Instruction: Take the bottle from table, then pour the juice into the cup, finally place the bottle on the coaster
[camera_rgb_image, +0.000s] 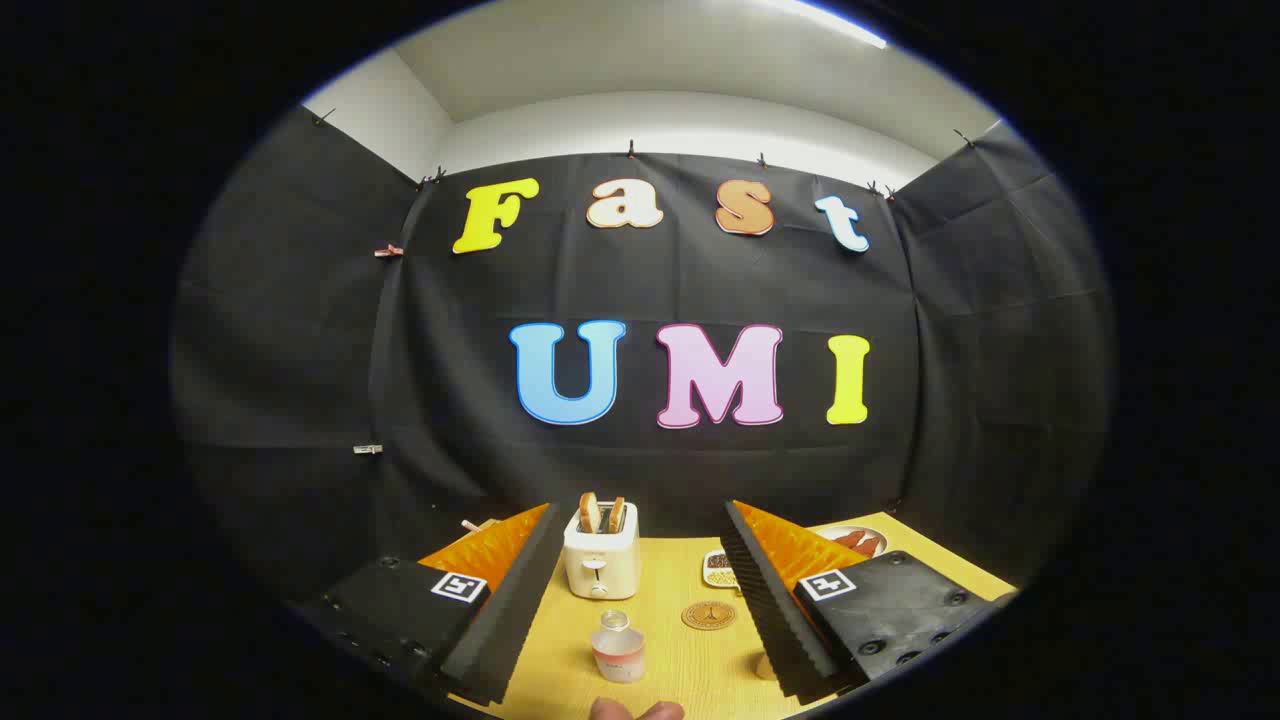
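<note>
We held the gripper (640, 600) above the surface (690, 670), jaws spread wide, the bottle (617, 648) standing untouched between them.

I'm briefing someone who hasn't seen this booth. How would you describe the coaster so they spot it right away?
Start at the white toaster with bread in its slots, at the back of the yellow table. Just in front of it and to its right lies the coaster, between the open fingers, right of the small clear bottle. It is the one flat brown disc lying on the table.
</note>
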